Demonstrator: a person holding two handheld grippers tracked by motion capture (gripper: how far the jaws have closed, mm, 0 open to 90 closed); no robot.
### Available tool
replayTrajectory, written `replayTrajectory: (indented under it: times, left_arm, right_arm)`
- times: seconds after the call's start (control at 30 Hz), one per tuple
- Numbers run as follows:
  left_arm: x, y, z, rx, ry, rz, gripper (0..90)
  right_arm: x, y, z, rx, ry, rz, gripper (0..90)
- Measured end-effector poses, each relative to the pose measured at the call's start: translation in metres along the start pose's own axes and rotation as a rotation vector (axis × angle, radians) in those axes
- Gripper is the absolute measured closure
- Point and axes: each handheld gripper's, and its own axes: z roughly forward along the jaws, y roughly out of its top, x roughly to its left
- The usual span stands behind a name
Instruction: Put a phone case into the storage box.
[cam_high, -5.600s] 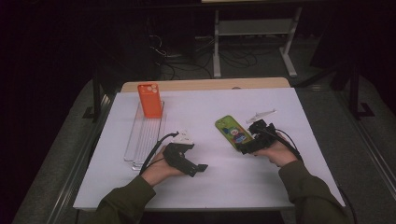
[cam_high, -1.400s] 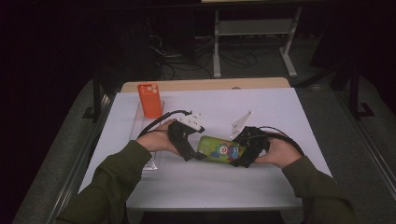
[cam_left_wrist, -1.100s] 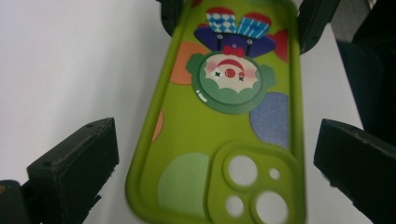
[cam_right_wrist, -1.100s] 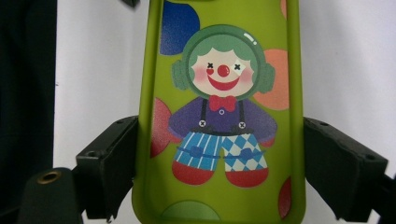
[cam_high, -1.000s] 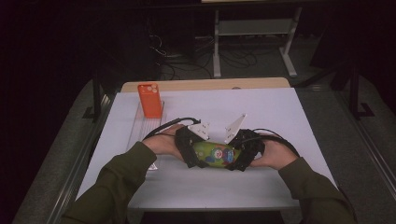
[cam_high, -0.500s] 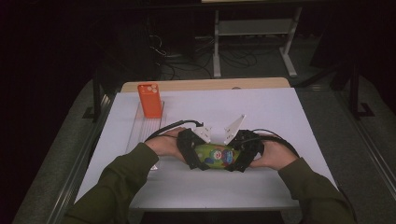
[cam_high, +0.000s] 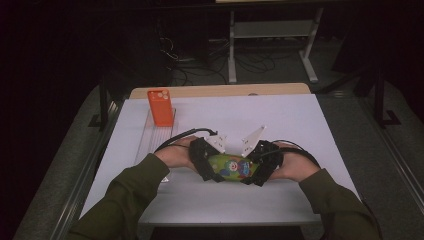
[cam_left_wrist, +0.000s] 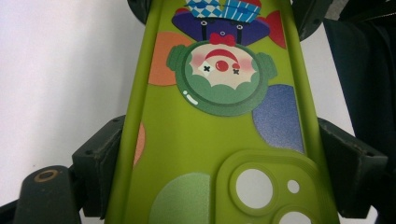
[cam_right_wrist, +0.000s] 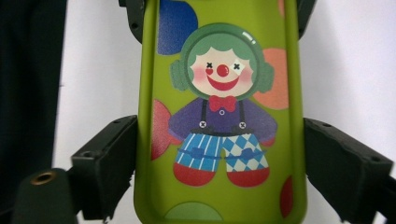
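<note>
While the high view blurs it, both gripper views show each gripper's fingers clamped on the green clown case (cam_left_wrist: 219, 130).

I see the case (cam_high: 231, 167) near the front of the tabletop (cam_high: 310, 125), between my left gripper (cam_high: 209, 165) and right gripper (cam_high: 256, 169). Behind them, at far left, a phone (cam_high: 160, 107) stands in a tray (cam_high: 150, 137).

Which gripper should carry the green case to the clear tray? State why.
Left, probably: the left gripper clamps the green case at the end nearer the clear tray; right gripper holds the farther end.
</note>
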Motion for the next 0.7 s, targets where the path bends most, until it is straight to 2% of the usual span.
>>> replayTrajectory:
  times: [0.17,0.3,0.37,0.4,0.53,0.6,0.67,0.7]
  left_arm:
    - [0.001,-0.003,-0.003,-0.012,0.019,-0.023,15.2]
    - [0.001,-0.003,-0.007,-0.025,0.051,-0.064,15.2]
    - [0.000,-0.003,-0.008,-0.032,0.067,-0.079,15.2]
    - [0.000,-0.004,-0.008,-0.040,0.071,-0.100,15.2]
    - [-0.004,-0.005,-0.007,-0.062,0.110,-0.131,15.1]
    - [-0.005,-0.007,-0.006,-0.066,0.132,-0.164,15.1]
    - [-0.006,-0.008,-0.005,-0.072,0.146,-0.192,15.1]
    - [-0.006,-0.009,-0.004,-0.078,0.163,-0.195,15.2]
  right_arm:
    - [0.002,-0.005,-0.008,-0.043,-0.002,0.045,7.4]
    - [0.000,-0.012,-0.015,-0.085,-0.020,0.074,2.8]
    - [0.000,-0.017,-0.018,-0.104,-0.008,0.116,2.8]
    - [-0.001,-0.020,-0.020,-0.106,-0.018,0.127,3.0]
    - [-0.003,-0.031,-0.024,-0.113,-0.034,0.229,5.1]
    - [-0.003,-0.038,-0.024,-0.122,-0.046,0.273,6.0]
    - [-0.002,-0.043,-0.024,-0.131,-0.065,0.301,7.8]
    - [0.000,-0.044,-0.025,-0.137,-0.062,0.338,9.3]
